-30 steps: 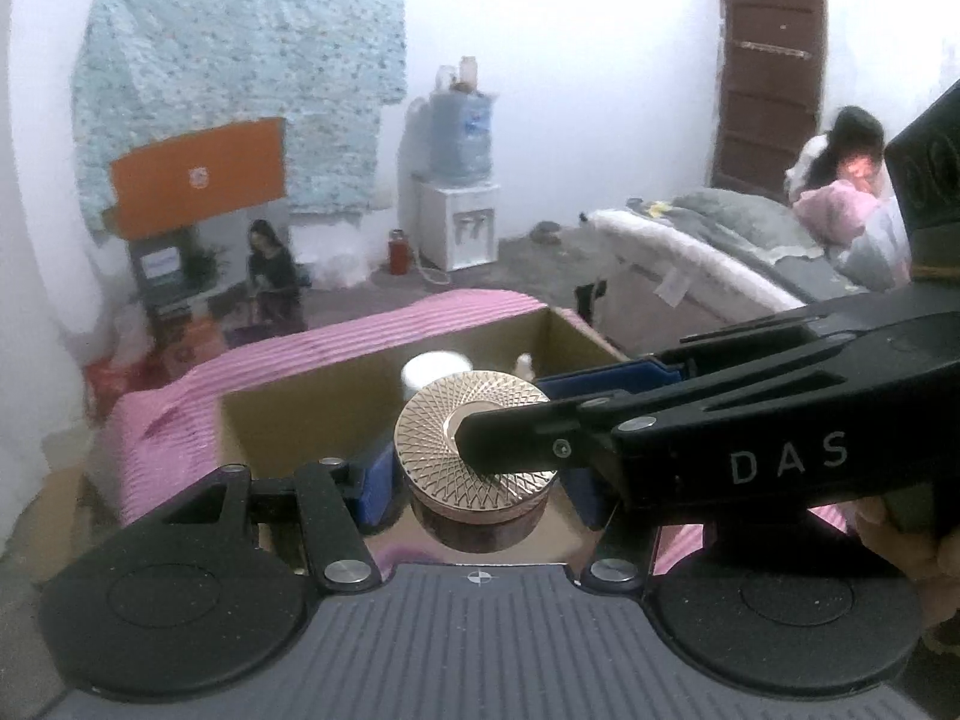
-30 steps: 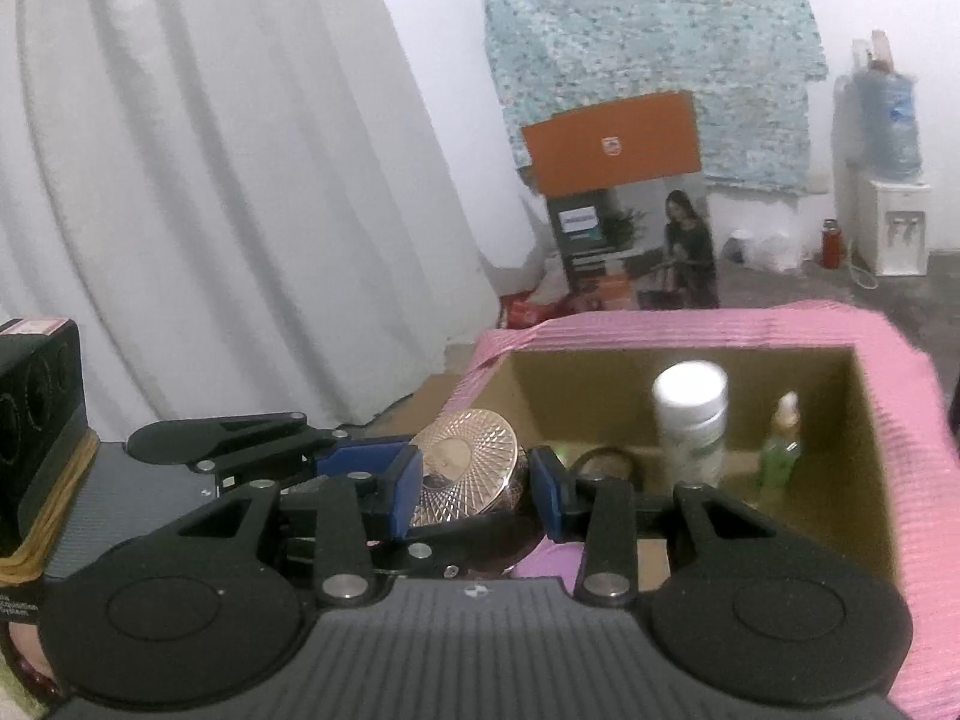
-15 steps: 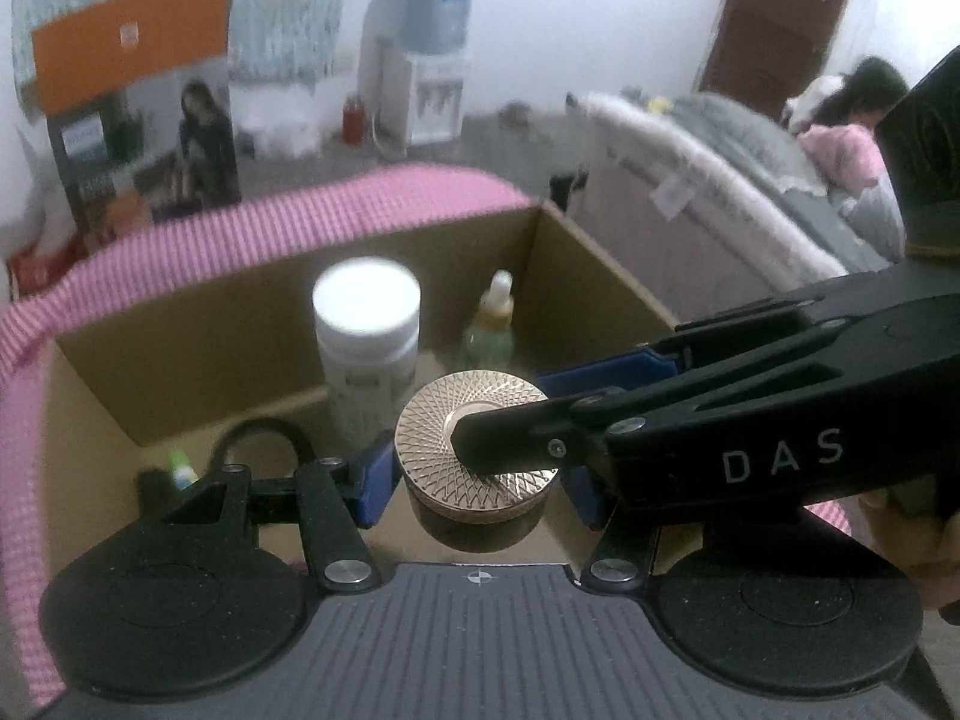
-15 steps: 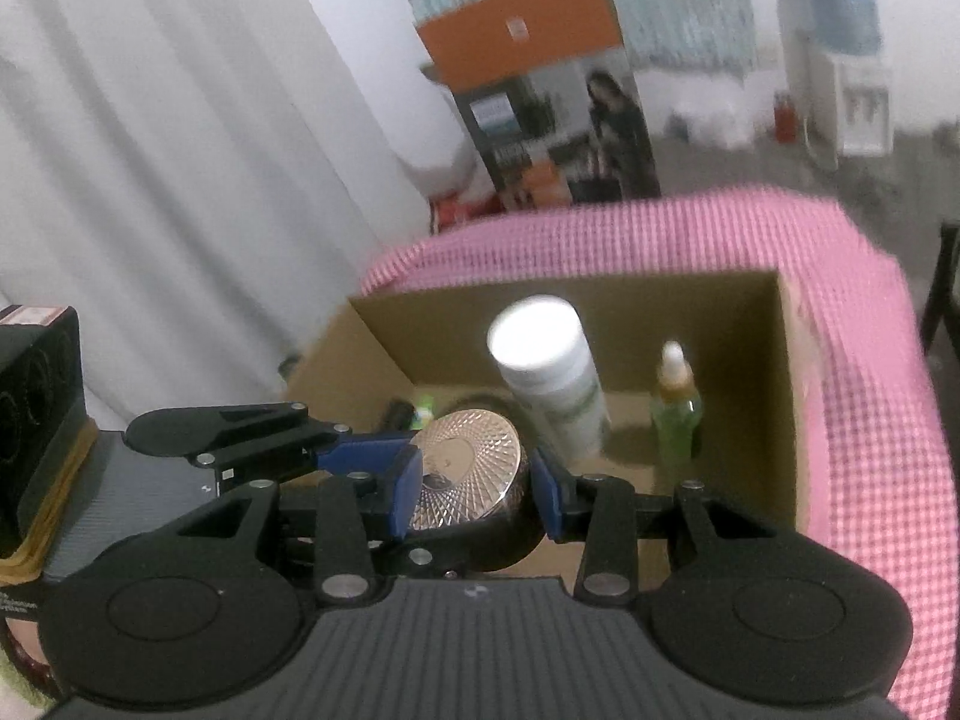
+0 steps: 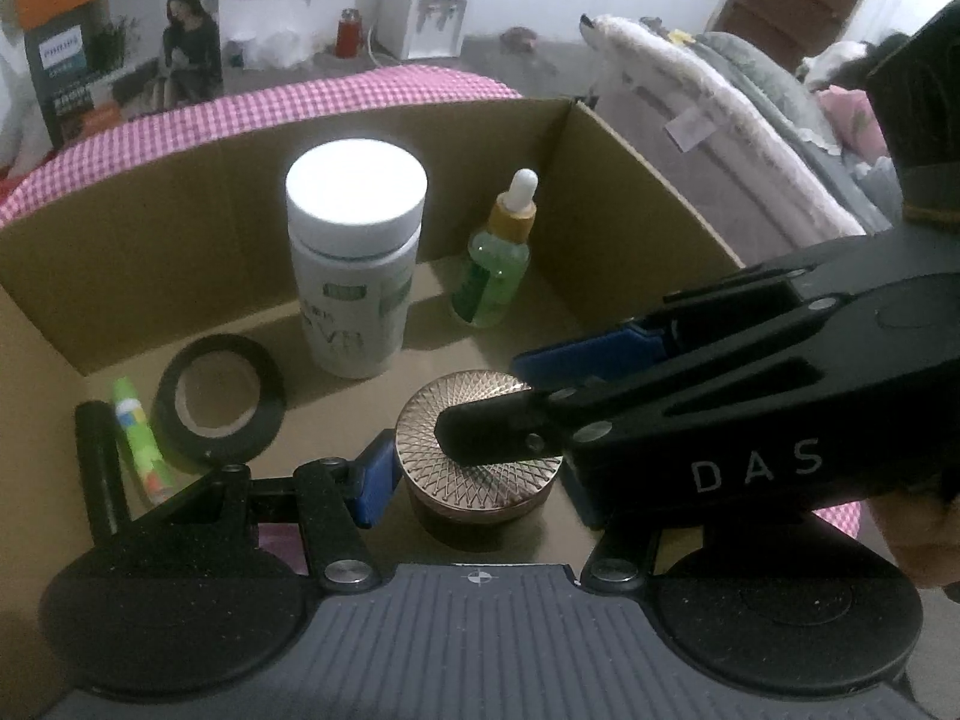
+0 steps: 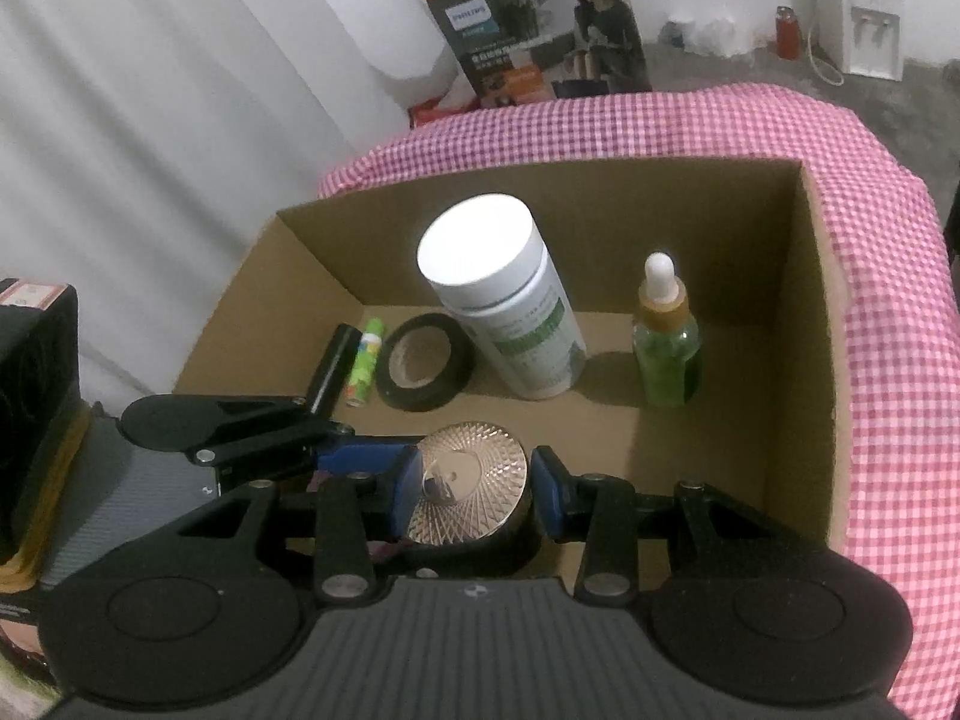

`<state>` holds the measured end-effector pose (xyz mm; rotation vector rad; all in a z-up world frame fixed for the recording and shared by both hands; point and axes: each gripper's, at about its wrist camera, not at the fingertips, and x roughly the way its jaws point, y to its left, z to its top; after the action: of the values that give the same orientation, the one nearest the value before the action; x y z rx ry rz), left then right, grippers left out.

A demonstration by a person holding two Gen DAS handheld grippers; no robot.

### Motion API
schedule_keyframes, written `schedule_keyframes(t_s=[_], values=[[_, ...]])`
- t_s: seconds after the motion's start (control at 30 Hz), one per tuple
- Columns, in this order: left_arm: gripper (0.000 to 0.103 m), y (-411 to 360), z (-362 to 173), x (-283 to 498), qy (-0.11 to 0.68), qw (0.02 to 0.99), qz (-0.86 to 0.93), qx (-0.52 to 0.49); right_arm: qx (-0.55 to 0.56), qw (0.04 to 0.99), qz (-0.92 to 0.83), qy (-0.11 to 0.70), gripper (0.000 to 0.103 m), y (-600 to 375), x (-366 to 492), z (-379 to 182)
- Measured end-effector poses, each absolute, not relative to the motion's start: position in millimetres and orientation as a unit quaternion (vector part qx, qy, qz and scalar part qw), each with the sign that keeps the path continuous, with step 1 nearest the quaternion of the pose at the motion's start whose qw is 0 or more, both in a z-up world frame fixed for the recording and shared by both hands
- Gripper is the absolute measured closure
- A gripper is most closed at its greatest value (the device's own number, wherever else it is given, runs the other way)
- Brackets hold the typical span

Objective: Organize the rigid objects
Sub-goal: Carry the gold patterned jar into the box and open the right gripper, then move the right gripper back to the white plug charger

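Our left gripper (image 5: 474, 480) has its 2 blue-padded fingers (image 5: 372, 480) around a round jar (image 5: 480, 468) with a patterned gold lid, but only the left pad can be seen; the right one is hidden behind the black body of the right gripper (image 5: 543, 381), which crosses in front from the right and covers part of the lid. We cannot tell from that view whether the left pads actually press the jar. In the right wrist view our right gripper (image 6: 474, 495) brackets the same jar (image 6: 471, 495): its left pad touches the lid edge, the right pad sits just beside it with a thin dark gap, so we cannot say the grip is firm. The jar's lower body is mostly lost in shadow, and whether it rests on the floor of the cardboard box (image 6: 804, 360) is unclear. It sits at the near side of the box. Farther in stand a white-capped bottle (image 6: 510, 306) and a green dropper bottle (image 6: 666, 354), both upright and apart. To the left lie a black tape roll (image 6: 423, 369), a small green tube (image 6: 363, 369) and a black cylinder (image 6: 330, 369), the last partly cut off by the left gripper's arm. The box sits on a pink checked cloth (image 6: 888, 360)
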<state>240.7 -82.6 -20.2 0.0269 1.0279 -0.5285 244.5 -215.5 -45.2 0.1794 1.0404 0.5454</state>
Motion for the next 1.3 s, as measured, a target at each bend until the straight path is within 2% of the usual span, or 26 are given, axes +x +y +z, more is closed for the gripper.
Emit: schedule_keyframes(t_s=[0.43,0.57,0.63,0.7,0.93,1.0,1.03,1.3], values=[[0.039,-77.4,-10.1,234.8,0.474,0.846,-0.245,-0.003,0.080,0.848,0.247,0.463,0.056,-218.9,234.8,-38.7],[0.029,-74.9,3.9,221.9,0.443,0.861,-0.247,-0.005,0.088,0.866,0.242,0.428,0.055,-222.9,219.2,-27.8],[0.028,-73.7,13.1,213.3,0.428,0.869,-0.247,-0.003,0.091,0.878,0.241,0.404,0.052,-224.2,207.4,-19.4],[0.028,-71.2,21.3,205.1,0.415,0.875,-0.247,-0.003,0.095,0.888,0.242,0.379,0.043,-225.8,194.1,-8.7],[0.022,-57.2,48.3,165.0,0.361,0.901,-0.241,-0.009,0.092,0.930,0.222,0.277,0.023,-230.8,133.2,28.9],[0.021,-54.5,52.8,154.2,0.352,0.905,-0.240,-0.014,0.098,0.941,0.212,0.244,0.007,-232.7,113.7,38.0],[0.021,-50.7,54.2,149.5,0.349,0.906,-0.241,-0.016,0.102,0.945,0.208,0.229,0.002,-233.7,104.9,41.5],[0.016,-38.5,57.9,107.8,0.319,0.919,-0.232,-0.014,0.065,0.976,0.149,0.146,0.000,-228.2,40.9,62.3]])
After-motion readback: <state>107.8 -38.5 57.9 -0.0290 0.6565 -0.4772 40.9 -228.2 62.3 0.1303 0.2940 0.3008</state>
